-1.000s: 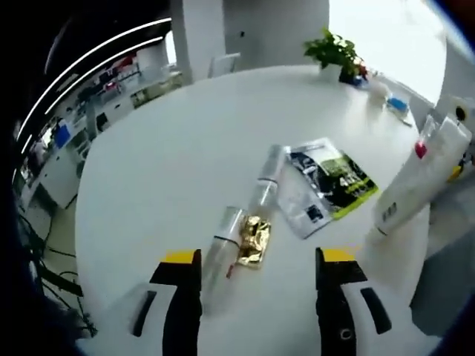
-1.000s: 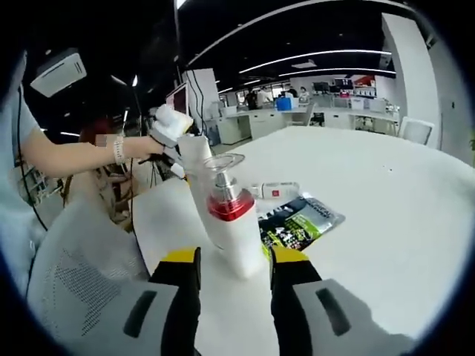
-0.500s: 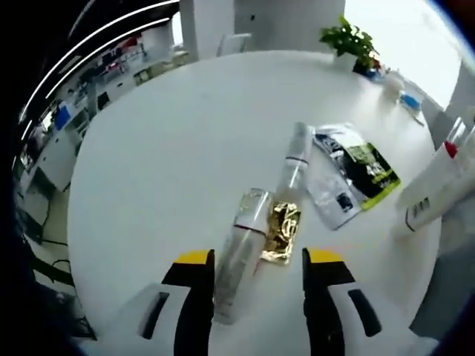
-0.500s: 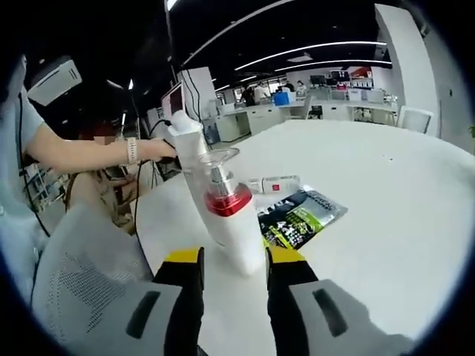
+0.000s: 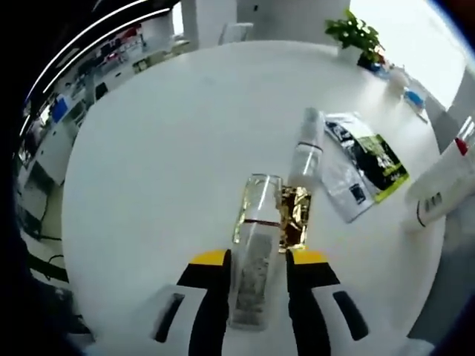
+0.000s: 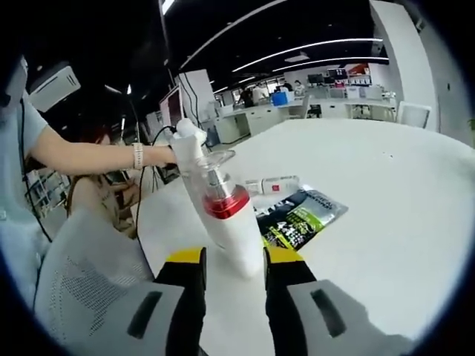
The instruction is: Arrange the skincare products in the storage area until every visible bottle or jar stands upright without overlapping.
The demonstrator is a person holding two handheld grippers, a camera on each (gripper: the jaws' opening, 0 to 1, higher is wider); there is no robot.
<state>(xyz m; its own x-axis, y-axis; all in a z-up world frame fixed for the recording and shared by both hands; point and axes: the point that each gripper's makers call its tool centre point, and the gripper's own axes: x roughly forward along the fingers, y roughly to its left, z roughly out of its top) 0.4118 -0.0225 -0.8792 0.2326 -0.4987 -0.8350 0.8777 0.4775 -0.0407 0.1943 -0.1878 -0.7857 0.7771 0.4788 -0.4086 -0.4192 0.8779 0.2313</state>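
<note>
The clear glass-like bottle lying on its side on the white round table now sits between the left gripper jaws, which have narrowed around it — contact unclear, lift pending. The right gripper keeps clamping the white red-collared bottle, leaning slightly beside a green-black sachet.

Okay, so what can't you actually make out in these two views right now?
- Left gripper view: the near end of the clear lying bottle sits between the left hand-held gripper jaws; contact unclear.
- Left gripper view: the white red-collared pump bottle is cut off by the edge.
- Right gripper view: print on the black-and-green sachet is too small, partly behind that bottle.
</note>
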